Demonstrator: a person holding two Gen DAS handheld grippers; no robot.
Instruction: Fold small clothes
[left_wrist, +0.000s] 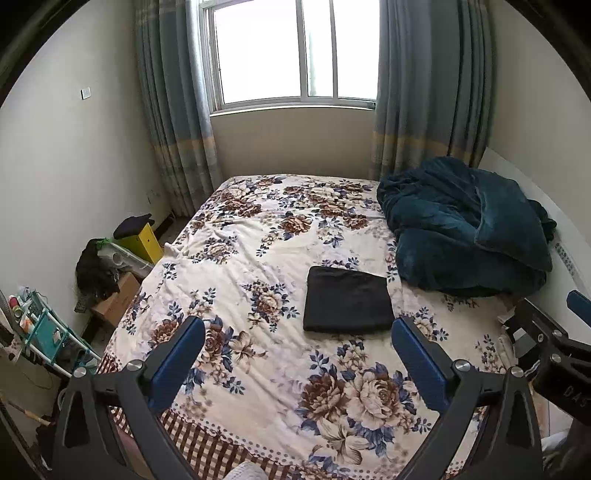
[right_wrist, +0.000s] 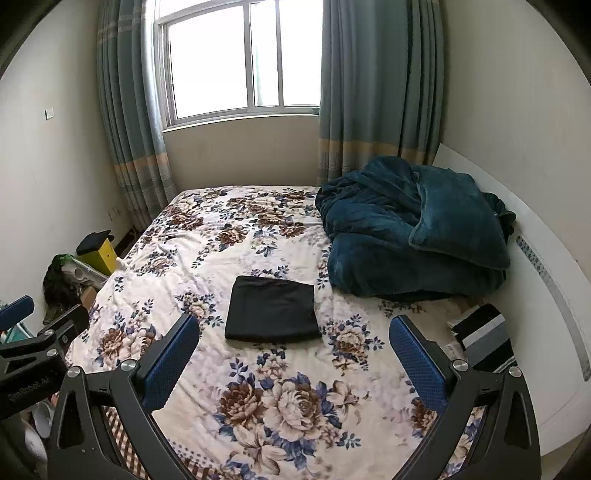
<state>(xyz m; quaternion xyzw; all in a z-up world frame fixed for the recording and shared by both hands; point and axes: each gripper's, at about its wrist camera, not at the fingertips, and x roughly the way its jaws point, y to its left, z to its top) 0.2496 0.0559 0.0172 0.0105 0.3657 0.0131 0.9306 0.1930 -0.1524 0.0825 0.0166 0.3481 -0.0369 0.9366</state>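
A black garment (left_wrist: 348, 301) (right_wrist: 272, 309) lies folded into a flat rectangle on the floral bedspread (left_wrist: 258, 258) (right_wrist: 221, 243), near the middle of the bed. My left gripper (left_wrist: 297, 332) hangs above the bed's near end, short of the garment, jaws wide open with nothing between its blue pads. My right gripper (right_wrist: 293, 330) is also held back over the near end, open and empty, with the garment lying beyond its fingertips. Each gripper shows at the edge of the other's view: the right gripper (left_wrist: 546, 332) at the far right, the left gripper (right_wrist: 40, 332) at the far left.
A heaped dark teal blanket (left_wrist: 465, 232) (right_wrist: 413, 236) fills the bed's far right corner by the white headboard (right_wrist: 546, 295). Striped folded clothes (right_wrist: 484, 339) sit at the right edge. Boxes, a yellow bin (left_wrist: 146, 238) and a teal rack (left_wrist: 48, 328) crowd the floor at left.
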